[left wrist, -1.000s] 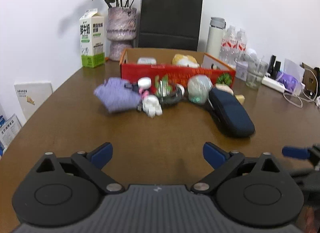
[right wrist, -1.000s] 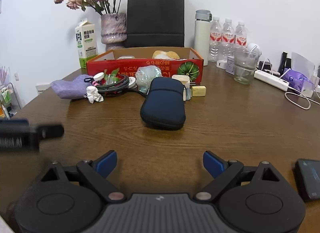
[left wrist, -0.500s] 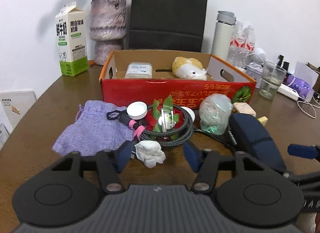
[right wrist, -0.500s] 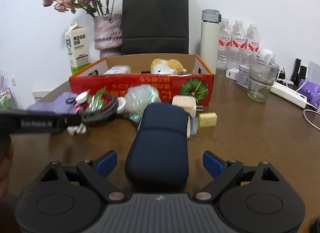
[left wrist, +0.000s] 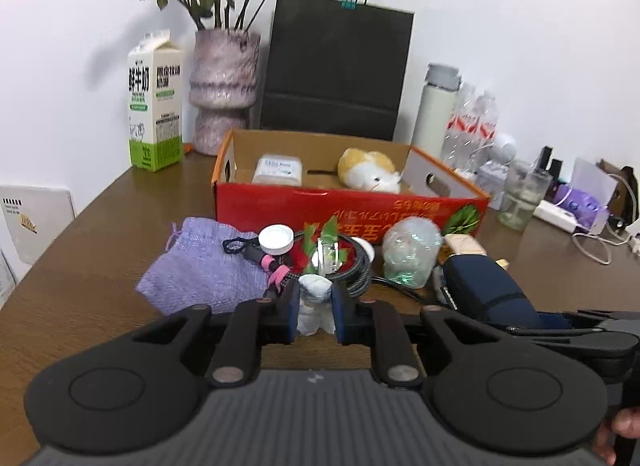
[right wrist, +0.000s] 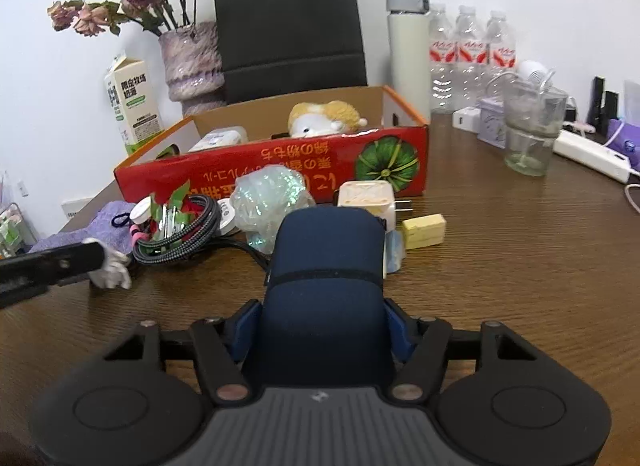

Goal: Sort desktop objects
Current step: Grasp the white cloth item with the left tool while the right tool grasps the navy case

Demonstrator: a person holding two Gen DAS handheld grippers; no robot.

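Observation:
My left gripper [left wrist: 316, 312] is closing, and its blue pads press on a small white crumpled lump [left wrist: 316, 302] at the front of the clutter. My right gripper [right wrist: 323, 330] is also closing, its pads against both sides of a navy zip case [right wrist: 324, 266] lying lengthwise on the brown table [right wrist: 520, 266]. Behind them lie a purple cloth pouch [left wrist: 204, 266], a coiled braided cable [right wrist: 180, 238], a bubble-wrapped ball [right wrist: 268, 201], a white plug [right wrist: 368, 197] and a yellow block [right wrist: 424, 229]. The red cardboard box [left wrist: 352, 209] holds a plush toy [left wrist: 372, 169] and a white pack [left wrist: 278, 169].
Along the back wall stand a milk carton [left wrist: 156, 105], a vase of dried flowers [left wrist: 224, 85], a black paper bag [left wrist: 336, 65], a thermos [right wrist: 408, 45] and water bottles [right wrist: 468, 57]. A glass [right wrist: 532, 133] and power strip [right wrist: 592, 153] sit to the right.
Both grippers moved forward to the clutter. The left jaws went from wide open to closed on the white lump; the right jaws came in around the navy case.

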